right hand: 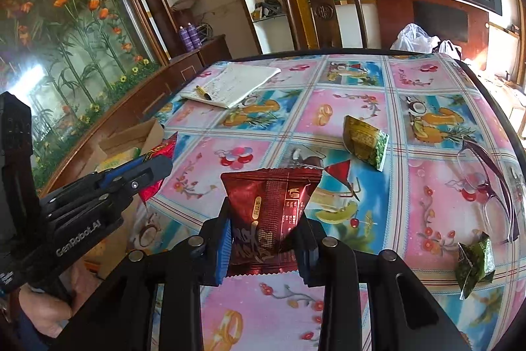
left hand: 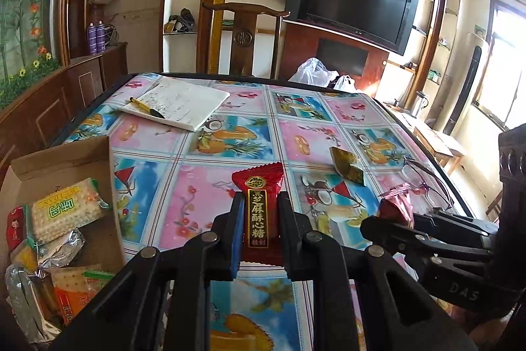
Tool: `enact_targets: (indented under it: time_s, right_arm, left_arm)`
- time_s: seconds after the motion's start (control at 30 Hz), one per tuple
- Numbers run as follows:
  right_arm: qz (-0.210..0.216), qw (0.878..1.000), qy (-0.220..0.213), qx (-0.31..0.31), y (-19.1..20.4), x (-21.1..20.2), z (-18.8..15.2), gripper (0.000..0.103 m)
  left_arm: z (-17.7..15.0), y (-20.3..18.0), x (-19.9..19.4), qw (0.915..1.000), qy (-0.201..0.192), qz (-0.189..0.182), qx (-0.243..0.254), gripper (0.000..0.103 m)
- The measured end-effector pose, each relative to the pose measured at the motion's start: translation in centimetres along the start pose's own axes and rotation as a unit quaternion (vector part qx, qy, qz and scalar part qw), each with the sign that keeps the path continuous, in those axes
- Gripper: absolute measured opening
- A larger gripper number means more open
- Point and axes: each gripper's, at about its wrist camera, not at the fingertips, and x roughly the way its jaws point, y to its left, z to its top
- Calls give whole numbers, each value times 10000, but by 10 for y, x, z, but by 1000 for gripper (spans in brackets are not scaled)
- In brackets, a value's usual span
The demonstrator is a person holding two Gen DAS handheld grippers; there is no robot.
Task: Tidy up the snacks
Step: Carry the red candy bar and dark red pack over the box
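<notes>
At your far left, the cardboard box [left hand: 65,160] sits open at the table's left edge, already containing cracker packs [left hand: 65,213] and foil-wrapped snacks. Behind it on the fruit-print tablecloth [left hand: 210,173] lies a notepad [left hand: 184,104] with a yellow pen [left hand: 146,107] resting on it. Your left gripper [left hand: 258,216] is clamped tight on a narrow red candy packet [left hand: 259,206], gripped at its sides and held clear above the cloth, just beside the box. Your right gripper [right hand: 266,236] is closed partway on a wider dark-red snack pouch [right hand: 269,209], its blue pads pressing both side edges, with the pouch raised over the table's middle. Beyond the pouch, one green-and-gold packet [right hand: 365,140] lies loose on the cloth. Farther right, a pair of eyeglasses [right hand: 490,186] rests near the table edge, and a small green wrapped sweet [right hand: 475,263] lies near them, nearer to you.
</notes>
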Motion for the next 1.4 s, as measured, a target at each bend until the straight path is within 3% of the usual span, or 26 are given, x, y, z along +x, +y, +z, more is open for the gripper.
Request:
enact_targets:
  time_s: [0.47,0.7,0.9,1.0,1.23,1.4]
  right_arm:
    - [365,9990,-15,-267,23,-3,-3,35]
    - [491,9978,28,-445,37,2,-9,35]
    - [903,9957,31,-203,68,14,-6,35]
    - [1211,9924,154,-137,93,27,-6,35]
    - [1580,9852,473,-459,154,59,-18,35]
    - [1753,9795,744,-660,180,82,-28,35]
  left_arm:
    - [5,10,-7,9998,-122,105,-78,18]
    - [17,38,-25,9986,-249,326,-324,18]
    - [23,78,-35,9955,-211,642,-671,18]
    - [25,106,-40,9910,-200,987,-880,18]
    - [19,177,-41,9690,2,1952,-1512,18]
    - [12,196,-34,9624,207,2068,-1746,19]
